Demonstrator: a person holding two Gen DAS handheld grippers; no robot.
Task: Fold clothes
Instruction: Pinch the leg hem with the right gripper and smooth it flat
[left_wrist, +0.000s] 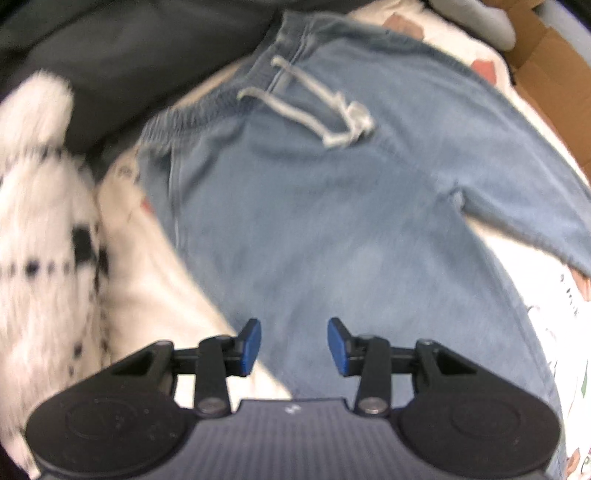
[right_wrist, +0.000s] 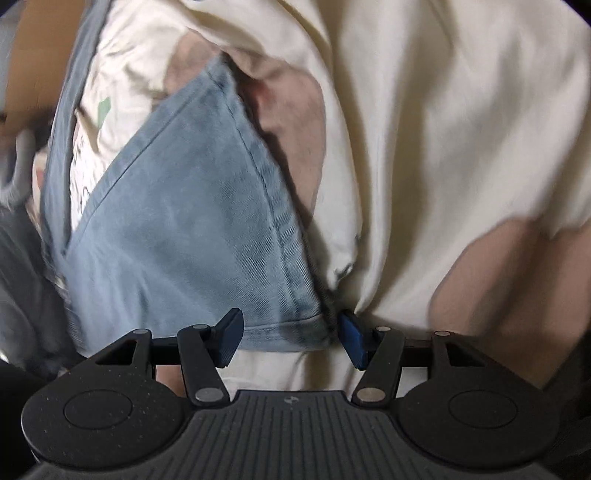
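Light blue denim trousers (left_wrist: 314, 221) with an elastic waistband and a white drawstring (left_wrist: 314, 110) lie spread on a cream printed sheet (left_wrist: 155, 295). My left gripper (left_wrist: 294, 347) hovers over one trouser leg, pointing down, open, with nothing between its blue pads. In the right wrist view a denim leg (right_wrist: 192, 221) runs toward me, and its stitched hem (right_wrist: 284, 332) lies flat between the pads of my right gripper (right_wrist: 291, 338). Those pads stand just outside the hem's corners and do not squeeze it.
A fluffy white and black item (left_wrist: 40, 221) lies left of the trousers, with dark fabric (left_wrist: 129, 48) behind it. A cardboard box (left_wrist: 546, 74) stands at the far right. The cream sheet (right_wrist: 443, 147) with pink patches bunches in folds right of the hem.
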